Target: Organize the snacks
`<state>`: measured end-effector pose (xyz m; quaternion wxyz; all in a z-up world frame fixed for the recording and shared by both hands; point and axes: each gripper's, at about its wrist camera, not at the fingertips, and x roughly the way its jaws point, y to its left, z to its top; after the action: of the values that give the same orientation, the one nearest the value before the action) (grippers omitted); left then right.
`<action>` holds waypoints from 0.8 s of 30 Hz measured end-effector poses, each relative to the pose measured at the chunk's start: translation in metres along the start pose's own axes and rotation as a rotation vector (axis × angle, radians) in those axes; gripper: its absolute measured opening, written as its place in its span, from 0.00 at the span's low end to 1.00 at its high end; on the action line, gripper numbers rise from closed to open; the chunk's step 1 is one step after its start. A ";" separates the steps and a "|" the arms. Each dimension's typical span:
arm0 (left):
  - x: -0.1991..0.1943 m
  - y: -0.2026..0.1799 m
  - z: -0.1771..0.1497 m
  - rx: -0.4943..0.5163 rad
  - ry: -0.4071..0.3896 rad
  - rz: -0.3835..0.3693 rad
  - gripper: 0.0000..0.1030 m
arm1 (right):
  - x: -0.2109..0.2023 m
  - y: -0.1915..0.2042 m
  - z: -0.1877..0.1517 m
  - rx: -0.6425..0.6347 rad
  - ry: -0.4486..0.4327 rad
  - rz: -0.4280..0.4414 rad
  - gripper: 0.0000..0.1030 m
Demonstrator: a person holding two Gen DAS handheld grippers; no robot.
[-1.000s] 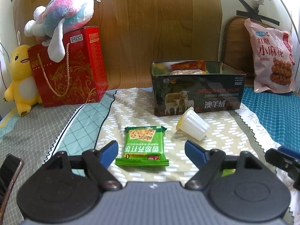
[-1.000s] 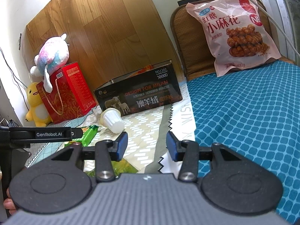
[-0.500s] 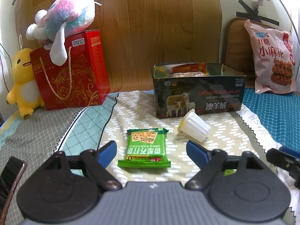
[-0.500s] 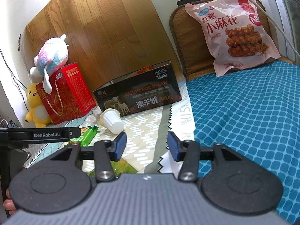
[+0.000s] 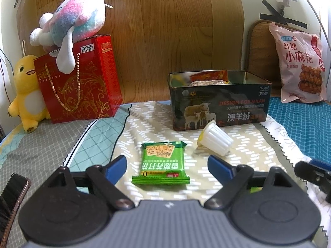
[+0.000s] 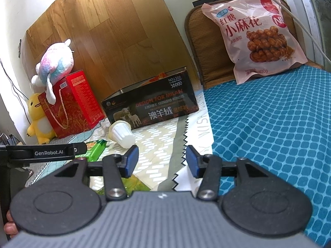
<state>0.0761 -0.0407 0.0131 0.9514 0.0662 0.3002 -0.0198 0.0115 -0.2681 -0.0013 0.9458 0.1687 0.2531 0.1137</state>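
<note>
A green cracker packet (image 5: 162, 163) lies flat on the patterned cloth, between the blue pads of my left gripper (image 5: 166, 165). Its jaws are opening and the pads stand clear of the packet on both sides. A white ribbed jelly cup (image 5: 215, 141) lies on its side just beyond, in front of the dark open tin box (image 5: 219, 107), which holds several wrapped snacks. My right gripper (image 6: 161, 159) hovers open over the cloth's zigzag edge with nothing between its fingers. From there the jelly cup (image 6: 122, 133) is ahead on the left and the tin box (image 6: 151, 107) behind it.
A red gift bag (image 5: 76, 86) with a pastel plush toy (image 5: 70, 26) on top and a yellow plush duck (image 5: 24, 91) stand at the back left. A pink snack bag (image 5: 300, 66) leans at the back right. A phone (image 5: 12, 194) lies near left. Another green wrapper (image 6: 134, 184) shows under the right gripper.
The left gripper's pads have spread wider around the green packet. The right gripper's pads have spread slightly. Neither hand has moved, and the snacks lie as before.
</note>
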 end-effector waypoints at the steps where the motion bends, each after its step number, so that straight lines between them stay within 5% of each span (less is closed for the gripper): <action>1: 0.000 0.000 0.000 0.000 0.000 0.001 0.87 | 0.000 0.000 0.000 0.000 0.000 0.000 0.52; 24: -0.006 0.002 -0.006 0.033 -0.029 0.037 0.96 | 0.000 0.000 -0.001 0.002 -0.006 -0.007 0.59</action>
<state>0.0679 -0.0383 0.0118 0.9546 0.0870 0.2846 -0.0082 0.0110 -0.2678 -0.0019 0.9467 0.1693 0.2510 0.1096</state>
